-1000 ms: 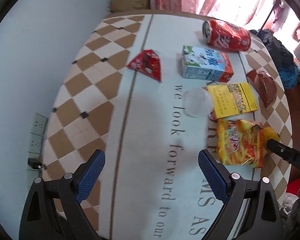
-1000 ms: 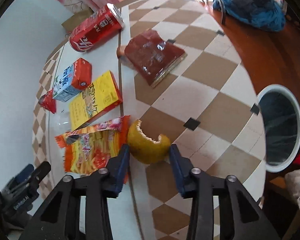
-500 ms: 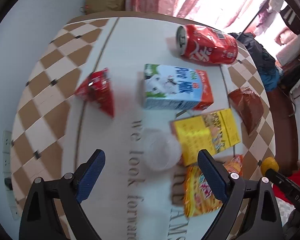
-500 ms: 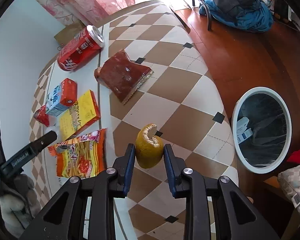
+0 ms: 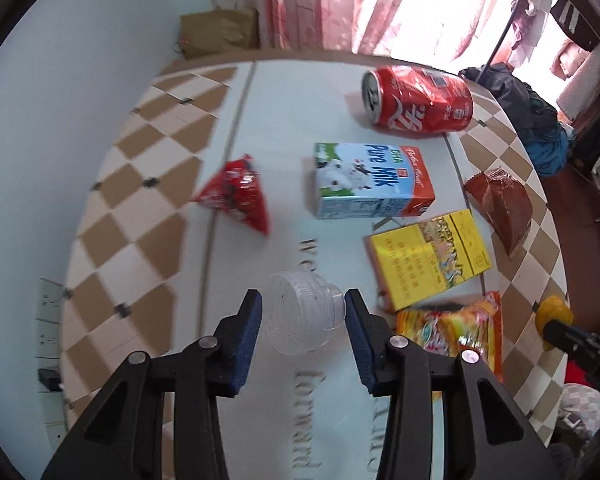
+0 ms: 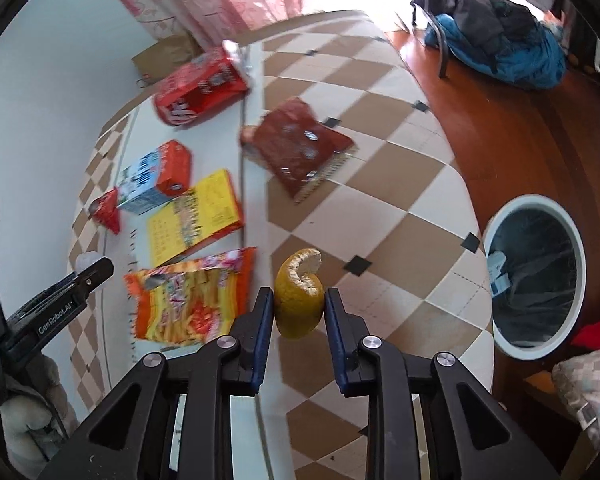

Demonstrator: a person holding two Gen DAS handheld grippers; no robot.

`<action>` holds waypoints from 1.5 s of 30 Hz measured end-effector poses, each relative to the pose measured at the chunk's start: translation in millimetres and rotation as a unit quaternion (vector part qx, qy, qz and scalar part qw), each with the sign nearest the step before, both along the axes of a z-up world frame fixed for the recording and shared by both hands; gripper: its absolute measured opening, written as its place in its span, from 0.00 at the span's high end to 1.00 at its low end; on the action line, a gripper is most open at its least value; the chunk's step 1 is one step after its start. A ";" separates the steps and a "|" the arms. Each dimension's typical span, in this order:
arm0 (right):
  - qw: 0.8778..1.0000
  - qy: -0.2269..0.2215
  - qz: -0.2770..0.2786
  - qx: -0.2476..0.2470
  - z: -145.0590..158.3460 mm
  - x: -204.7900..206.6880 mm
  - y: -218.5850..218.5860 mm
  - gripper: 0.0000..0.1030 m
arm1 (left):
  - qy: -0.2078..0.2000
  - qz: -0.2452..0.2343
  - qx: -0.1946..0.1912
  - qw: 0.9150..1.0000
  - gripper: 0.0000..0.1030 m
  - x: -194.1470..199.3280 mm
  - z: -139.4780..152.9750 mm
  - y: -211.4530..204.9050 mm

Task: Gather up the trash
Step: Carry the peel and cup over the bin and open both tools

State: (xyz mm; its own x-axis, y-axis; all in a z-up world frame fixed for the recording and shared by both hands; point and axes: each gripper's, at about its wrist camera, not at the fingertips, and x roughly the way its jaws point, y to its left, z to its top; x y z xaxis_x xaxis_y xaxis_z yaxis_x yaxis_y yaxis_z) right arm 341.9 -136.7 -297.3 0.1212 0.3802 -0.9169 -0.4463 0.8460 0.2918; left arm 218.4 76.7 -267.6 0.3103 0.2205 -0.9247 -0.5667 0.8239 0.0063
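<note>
Left wrist view: the left gripper is set around a clear plastic cup lying on its side on the table. The jaws are narrowed about the cup; whether the pads are truly pressing it cannot be told. A red triangular wrapper is seen at 11 o'clock, a milk carton at 1 o'clock, a red can beyond it, a yellow box and an orange snack bag at 3 o'clock, and a brown packet near the table edge.

Right wrist view: a piece of orange peel is pinched between the jaws of the right gripper and is judged to be lifted clear of the table. The white-rimmed bin is placed on the floor at 3 o'clock, well apart from the peel.

Risks: the thin, smooth cup may be crushed or squirted out if the jaws are squeezed off-centre. The curled peel is held by a narrow contact and may be dropped short of the bin if swung quickly.
</note>
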 end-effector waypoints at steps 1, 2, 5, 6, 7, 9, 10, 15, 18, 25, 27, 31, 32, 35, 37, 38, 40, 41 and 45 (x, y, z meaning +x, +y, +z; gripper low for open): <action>1.000 -0.006 0.007 0.001 5.0 -4.8 2.5 0.74 | -0.002 0.001 0.009 1.000 0.62 -8.0 6.1 -2.8; 1.000 -0.011 0.011 0.003 9.2 -7.9 3.7 0.74 | -0.002 0.002 0.016 1.000 0.62 -11.5 10.0 -6.4; 0.999 -0.024 0.021 0.016 25.1 -18.8 5.9 0.74 | -0.014 0.004 0.032 0.999 0.62 -31.7 29.9 -16.2; 0.999 -0.030 0.025 0.021 32.4 -23.6 6.2 0.74 | -0.020 0.005 0.036 0.999 0.62 -37.4 37.7 -18.9; 0.999 -0.035 0.029 0.026 39.8 -28.2 6.2 0.74 | -0.027 0.007 0.038 0.999 0.62 -42.7 46.7 -21.7; 0.998 -0.043 0.036 0.034 52.0 -35.2 4.6 0.74 | -0.040 0.009 0.043 0.998 0.62 -51.9 63.0 -26.9; 0.997 -0.047 0.038 0.039 58.9 -39.0 3.0 0.74 | -0.047 0.010 0.047 0.998 0.62 -56.3 71.5 -29.6; 0.994 -0.073 0.043 0.066 98.5 -54.1 -14.9 0.74 | -0.077 0.005 0.065 0.995 0.62 -68.5 111.7 -51.8; 0.992 -0.088 0.039 0.080 120.9 -58.6 -36.6 0.74 | -0.092 -0.009 0.076 0.993 0.62 -69.6 131.2 -71.5; 0.989 -0.108 -0.002 0.099 154.6 -51.1 -113.1 0.74 | -0.125 -0.065 0.078 0.987 0.62 -48.4 163.2 -135.6; 0.988 -0.113 -0.020 0.100 160.1 -45.3 -141.4 0.74 | -0.131 -0.088 0.074 0.985 0.62 -34.1 166.9 -160.6; 0.987 -0.118 -0.060 0.096 161.9 -29.2 -199.8 0.74 | -0.138 -0.135 0.060 0.979 0.62 -1.4 167.0 -209.7; 0.986 -0.117 -0.075 0.095 159.7 -23.4 -218.3 0.74 | -0.139 -0.150 0.052 0.978 0.62 9.9 164.4 -225.1; 0.984 -0.110 -0.111 0.082 146.9 -5.6 -265.2 0.74 | -0.140 -0.183 0.037 0.972 0.62 38.6 155.3 -264.0; 0.984 -0.099 -0.132 0.072 131.6 8.4 -293.4 0.74 | -0.138 -0.203 0.023 0.969 0.62 59.5 145.6 -288.7; 0.983 -0.093 -0.143 0.066 122.8 15.0 -305.8 0.74 | -0.135 -0.214 0.010 0.967 0.62 72.1 138.5 -300.9; 0.983 -0.076 -0.160 0.056 102.5 28.5 -326.8 0.74 | -0.123 -0.235 -0.014 0.964 0.62 97.3 121.4 -321.1; 0.982 -0.067 -0.169 0.049 89.7 36.2 -336.9 0.74 | -0.117 -0.242 -0.025 0.963 0.62 107.3 113.4 -328.6; 0.981 -0.021 -0.189 0.033 38.0 63.0 -367.0 0.74 | -0.075 -0.259 -0.076 0.960 0.62 150.8 73.7 -348.5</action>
State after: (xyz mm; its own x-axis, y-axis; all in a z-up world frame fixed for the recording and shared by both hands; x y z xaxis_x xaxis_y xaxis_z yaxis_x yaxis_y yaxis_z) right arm 405.0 -503.7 -259.4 0.3020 0.3594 -0.8830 -0.1166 0.9332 0.3399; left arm 369.2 -271.8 -194.0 0.4735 -0.1335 -0.8706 -0.0667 0.9802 -0.1866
